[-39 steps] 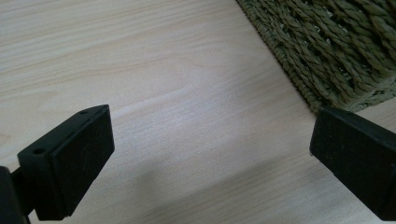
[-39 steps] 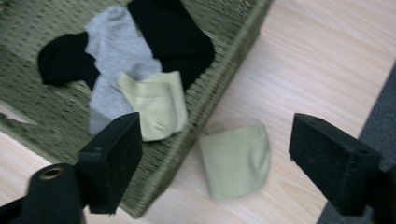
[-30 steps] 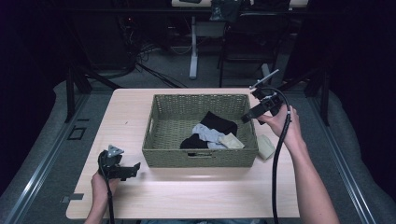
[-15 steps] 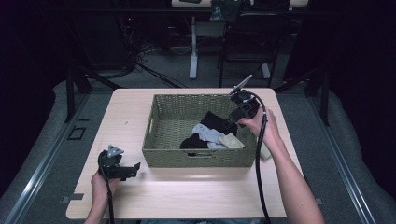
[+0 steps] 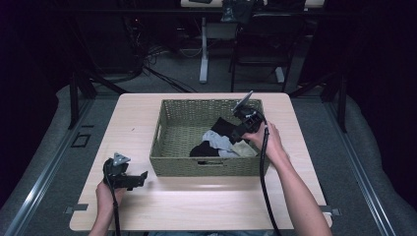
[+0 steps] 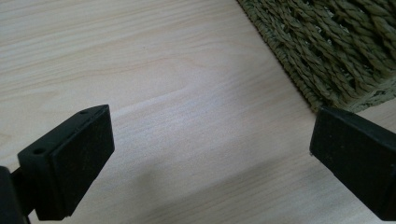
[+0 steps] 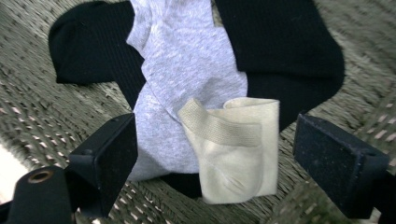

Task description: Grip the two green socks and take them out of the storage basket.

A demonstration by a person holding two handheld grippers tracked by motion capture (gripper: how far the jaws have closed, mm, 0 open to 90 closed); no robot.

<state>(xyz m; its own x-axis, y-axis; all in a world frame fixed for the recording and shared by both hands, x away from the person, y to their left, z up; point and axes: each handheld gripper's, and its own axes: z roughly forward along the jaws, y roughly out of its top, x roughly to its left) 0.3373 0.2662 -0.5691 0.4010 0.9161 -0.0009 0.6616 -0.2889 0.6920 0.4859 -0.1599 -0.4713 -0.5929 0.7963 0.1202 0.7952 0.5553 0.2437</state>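
High view looks down; tool views sit close — all share the basket (image 5: 211, 167).

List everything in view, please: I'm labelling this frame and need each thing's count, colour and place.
wicker basket: one, olive green, middle of the table.
black socks: at least two pieces, lying in the basket's right half under the others.
grey socks: apparently two, overlapping on top of the black ones.
cream sock: one, folded, on the pile's near edge.
table: one, light wood.
chair: one, dark, on the floor beyond the table.
left gripper: black, open, resting on the table by the basket's near left corner.
right gripper: black, open, hovering over the cream sock inside the basket.
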